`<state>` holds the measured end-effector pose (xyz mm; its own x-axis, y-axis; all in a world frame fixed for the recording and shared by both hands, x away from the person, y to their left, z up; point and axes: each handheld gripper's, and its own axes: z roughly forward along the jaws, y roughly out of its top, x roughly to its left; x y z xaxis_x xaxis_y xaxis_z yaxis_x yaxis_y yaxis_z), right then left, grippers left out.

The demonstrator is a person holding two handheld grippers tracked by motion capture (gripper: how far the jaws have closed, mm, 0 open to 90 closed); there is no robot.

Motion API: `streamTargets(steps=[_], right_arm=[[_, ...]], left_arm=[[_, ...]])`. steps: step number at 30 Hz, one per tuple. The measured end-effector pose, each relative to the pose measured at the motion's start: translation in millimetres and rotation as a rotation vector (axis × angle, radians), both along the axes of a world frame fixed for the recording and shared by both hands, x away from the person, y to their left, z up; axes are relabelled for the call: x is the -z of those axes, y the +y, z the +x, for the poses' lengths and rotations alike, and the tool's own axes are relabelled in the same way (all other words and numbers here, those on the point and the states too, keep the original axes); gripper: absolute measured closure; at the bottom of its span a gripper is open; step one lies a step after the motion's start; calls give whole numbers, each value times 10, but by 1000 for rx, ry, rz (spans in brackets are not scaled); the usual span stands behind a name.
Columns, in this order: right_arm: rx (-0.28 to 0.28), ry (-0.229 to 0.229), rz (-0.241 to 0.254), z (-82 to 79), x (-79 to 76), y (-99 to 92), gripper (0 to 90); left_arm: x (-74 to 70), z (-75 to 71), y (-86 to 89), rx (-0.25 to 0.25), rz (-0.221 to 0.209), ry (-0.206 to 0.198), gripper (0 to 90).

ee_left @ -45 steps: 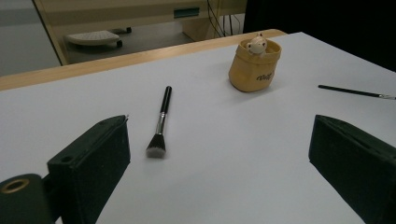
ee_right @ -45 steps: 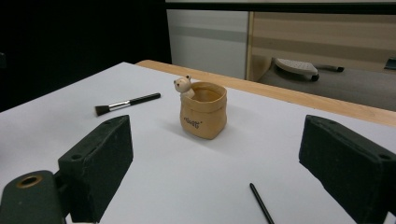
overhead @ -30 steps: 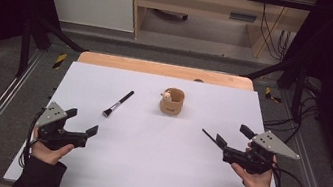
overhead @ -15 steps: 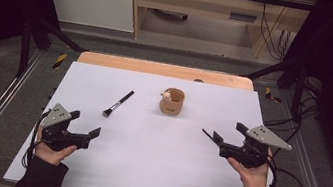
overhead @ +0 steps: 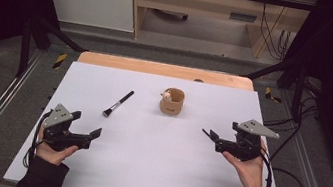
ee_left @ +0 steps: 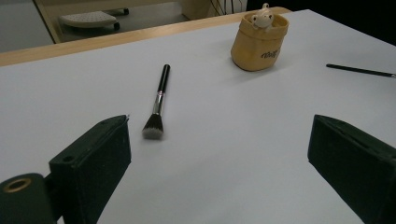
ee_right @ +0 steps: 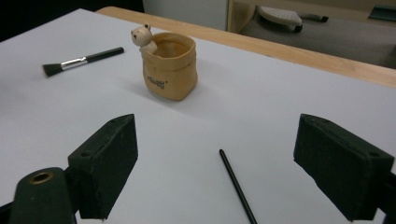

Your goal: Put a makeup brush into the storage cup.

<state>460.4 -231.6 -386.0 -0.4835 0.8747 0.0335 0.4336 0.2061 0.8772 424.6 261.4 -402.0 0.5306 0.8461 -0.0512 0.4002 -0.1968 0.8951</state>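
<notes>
brush [overhead: 118, 103] and pouch [overhead: 172, 101] mid tabletop [overhead: 152, 172]; left tongs [overhead: 92, 136] and right tongs [overhead: 208, 135] near its front corners, wide open, empty.

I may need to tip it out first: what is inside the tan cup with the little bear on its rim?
From the right gripper view, the tan cup shows bare inner wall behind the bear figure; nothing pokes out. Its bottom is hidden by the front wall.
</notes>
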Motion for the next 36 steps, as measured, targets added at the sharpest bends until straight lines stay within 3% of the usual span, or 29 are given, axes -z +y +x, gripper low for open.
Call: streamTargets(steps=[5, 9, 17, 27, 36], right_arm=[[-1, 82, -72, 129, 77, 46, 149], [3, 110, -85, 182, 99, 46, 158], [-3, 161, -155, 323, 163, 66, 168], [2, 268, -263, 555, 360, 86, 193], [-3, 350, -341, 666, 495, 110, 251]], left_arm=[[12, 10, 0, -1, 5, 4, 54], [21, 16, -10, 2, 12, 9, 54], [33, 25, -13, 3, 13, 14, 54], [38, 29, -20, 5, 18, 15, 55], [34, 23, -21, 7, 18, 14, 56]])
